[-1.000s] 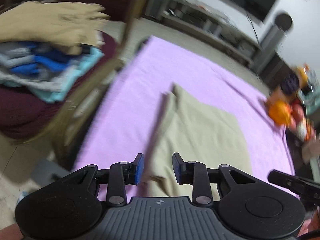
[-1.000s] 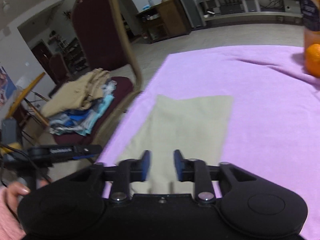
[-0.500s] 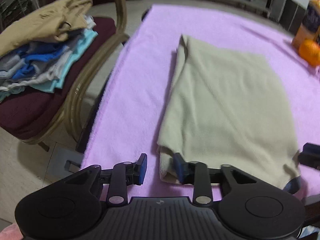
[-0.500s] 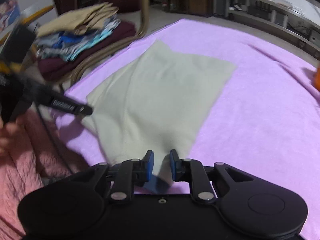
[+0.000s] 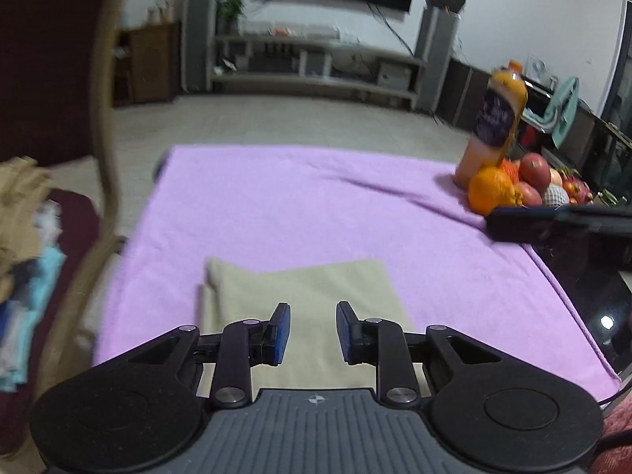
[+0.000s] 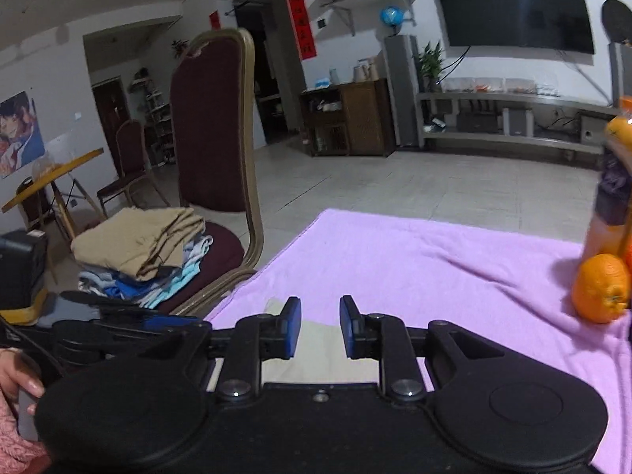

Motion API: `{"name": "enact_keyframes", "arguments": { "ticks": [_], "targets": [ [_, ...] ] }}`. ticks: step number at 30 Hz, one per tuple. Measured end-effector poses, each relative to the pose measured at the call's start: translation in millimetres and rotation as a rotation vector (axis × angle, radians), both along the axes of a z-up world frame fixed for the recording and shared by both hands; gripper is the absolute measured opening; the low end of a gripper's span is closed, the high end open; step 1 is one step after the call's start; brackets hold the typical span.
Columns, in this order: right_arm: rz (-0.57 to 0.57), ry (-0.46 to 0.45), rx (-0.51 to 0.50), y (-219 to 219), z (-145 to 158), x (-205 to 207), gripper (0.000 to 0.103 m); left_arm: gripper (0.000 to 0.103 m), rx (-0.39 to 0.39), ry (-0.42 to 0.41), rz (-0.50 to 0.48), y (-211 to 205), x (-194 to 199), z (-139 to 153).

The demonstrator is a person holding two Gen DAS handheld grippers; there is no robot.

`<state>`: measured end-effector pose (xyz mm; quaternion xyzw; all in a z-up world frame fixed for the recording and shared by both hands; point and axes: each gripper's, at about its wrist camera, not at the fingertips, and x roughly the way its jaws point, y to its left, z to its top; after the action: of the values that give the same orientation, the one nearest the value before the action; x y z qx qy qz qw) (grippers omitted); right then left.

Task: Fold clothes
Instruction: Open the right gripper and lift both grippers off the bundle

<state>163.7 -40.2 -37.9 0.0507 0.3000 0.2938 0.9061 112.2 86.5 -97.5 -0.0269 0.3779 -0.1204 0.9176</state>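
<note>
1. Your left gripper (image 5: 312, 331) hangs over the folded beige garment (image 5: 308, 300) on the purple blanket (image 5: 300, 205), blue pads a narrow gap apart and pinching nothing.
2. Your right gripper (image 6: 320, 326) shows the same narrow, empty gap above the garment's near edge (image 6: 320, 351).
3. Only the right wrist view takes in the whole maroon chair (image 6: 215, 126) and its stack of folded clothes (image 6: 146, 252). The left wrist view gives them as a blur at its left edge.
4. The left wrist view alone shows the blanket's right edge meeting a dark glossy surface (image 5: 584, 276).
5. Open blanket lies beyond the garment.
6. An orange (image 6: 602, 288), a juice bottle (image 5: 495, 118) and more fruit (image 5: 537, 181) crowd the far right corner.
</note>
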Motion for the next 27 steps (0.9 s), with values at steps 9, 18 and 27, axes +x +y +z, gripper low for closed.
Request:
{"name": "enact_keyframes", "arguments": {
  "ticks": [9,18,27],
  "targets": [
    [0.163,0.528,0.251,30,-154,88,0.001,0.015,-0.053,0.235,0.224,30,66,-78],
    [-0.205,0.427,0.440,-31,-172,133,0.003,0.012,-0.021,0.057,0.410,52,69,-42],
    [0.102,0.539,0.485,10,-179,140,0.013,0.018,0.096,0.088,0.158,2,105,-83]
  ]
}}
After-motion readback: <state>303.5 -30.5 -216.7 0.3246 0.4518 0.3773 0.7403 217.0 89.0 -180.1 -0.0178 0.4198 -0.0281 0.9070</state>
